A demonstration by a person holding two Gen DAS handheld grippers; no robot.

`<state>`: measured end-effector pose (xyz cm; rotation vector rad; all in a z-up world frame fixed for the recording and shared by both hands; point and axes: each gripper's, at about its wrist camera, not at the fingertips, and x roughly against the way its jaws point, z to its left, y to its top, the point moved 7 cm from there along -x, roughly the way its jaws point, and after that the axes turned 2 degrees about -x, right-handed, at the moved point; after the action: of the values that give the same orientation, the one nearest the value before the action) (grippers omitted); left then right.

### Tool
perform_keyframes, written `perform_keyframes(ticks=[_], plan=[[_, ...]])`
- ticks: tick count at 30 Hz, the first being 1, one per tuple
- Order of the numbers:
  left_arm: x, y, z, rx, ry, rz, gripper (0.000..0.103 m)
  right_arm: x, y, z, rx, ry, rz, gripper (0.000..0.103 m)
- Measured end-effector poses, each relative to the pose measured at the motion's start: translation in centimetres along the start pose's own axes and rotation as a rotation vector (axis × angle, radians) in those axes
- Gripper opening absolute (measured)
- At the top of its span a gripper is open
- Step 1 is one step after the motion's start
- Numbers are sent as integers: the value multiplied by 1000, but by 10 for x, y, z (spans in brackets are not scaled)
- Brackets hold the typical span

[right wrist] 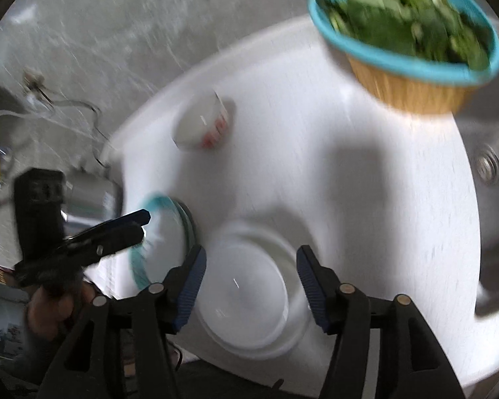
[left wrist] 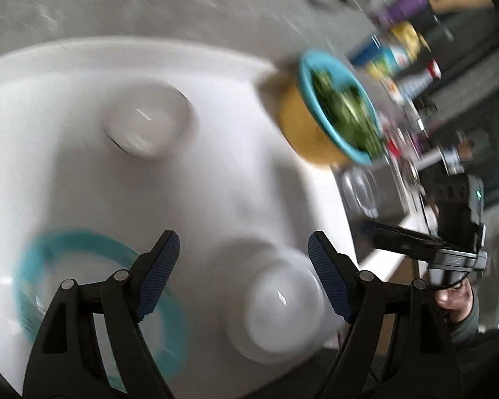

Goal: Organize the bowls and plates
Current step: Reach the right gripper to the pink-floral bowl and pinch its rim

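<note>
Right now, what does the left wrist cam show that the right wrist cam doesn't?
Left wrist only: a clutter of bottles and jars at the back right, a clear glass bowl, and the right claw seen from the side.

Right wrist only: a sink drain, a cable on the grey counter, and the left claw.

Both: the white board, the basket of greens, a small white cup, the teal-rimmed plate and the white bowl. Both claws are open, holding nothing.
</note>
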<state>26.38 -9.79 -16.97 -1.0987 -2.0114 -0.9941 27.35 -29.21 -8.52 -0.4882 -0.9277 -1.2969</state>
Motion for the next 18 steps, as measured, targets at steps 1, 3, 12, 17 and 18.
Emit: perform_keyframes(ticks=[1, 3, 12, 17, 18], plan=[[4, 12, 12, 14, -1, -9, 79, 3, 14, 3, 3, 17, -13, 66], [6, 37, 43, 55, -2, -10, 79, 4, 43, 12, -1, 74, -39, 67], [-48, 88, 130, 145, -73, 96, 79, -89, 133, 56, -5, 164, 71, 74], [-82, 98, 154, 181, -118, 116, 78, -149, 151, 49, -21, 128, 148, 74], [-87, 100, 159, 190, -127, 120, 77, -156, 153, 46, -30, 123, 155, 74]])
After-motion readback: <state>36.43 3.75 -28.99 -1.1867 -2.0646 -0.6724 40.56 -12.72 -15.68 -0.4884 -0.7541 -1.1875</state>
